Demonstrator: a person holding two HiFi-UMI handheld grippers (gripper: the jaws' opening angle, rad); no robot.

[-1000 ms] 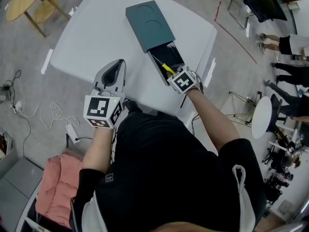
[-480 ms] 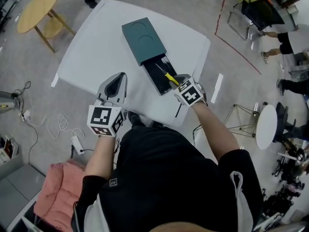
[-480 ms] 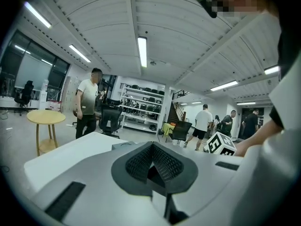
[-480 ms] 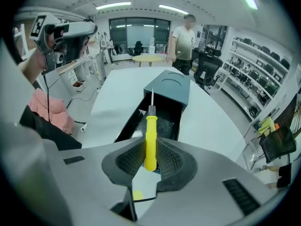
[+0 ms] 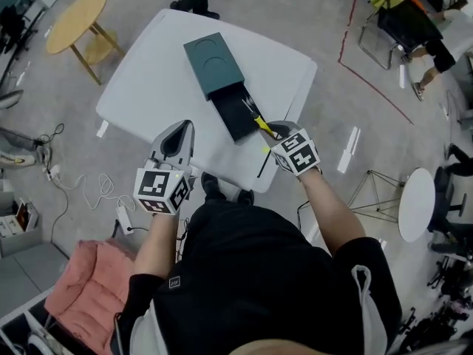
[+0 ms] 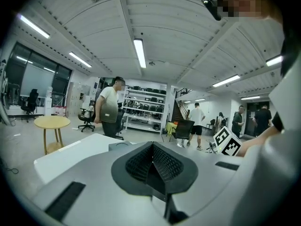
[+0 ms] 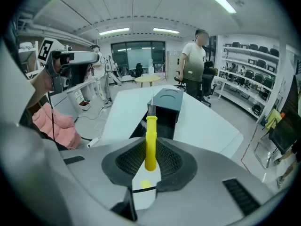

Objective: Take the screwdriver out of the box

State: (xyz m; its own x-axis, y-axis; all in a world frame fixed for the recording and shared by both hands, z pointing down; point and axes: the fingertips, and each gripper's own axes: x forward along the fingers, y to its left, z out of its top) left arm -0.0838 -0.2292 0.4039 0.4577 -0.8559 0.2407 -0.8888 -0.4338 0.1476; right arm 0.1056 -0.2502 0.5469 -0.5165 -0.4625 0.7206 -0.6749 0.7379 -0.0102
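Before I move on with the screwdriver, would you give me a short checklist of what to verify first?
1. Right gripper clamped on the screwdriver, by its yellow handle: ok.
2. Screwdriver tip clear of the open drawer: cannot tell; it overlaps the drawer in both views.
3. Left gripper shut, empty, apart from the box: ok.
4. Bare table beside the box for setting down: ok.
5. Far side free of bystanders: not ok; a person stands there.
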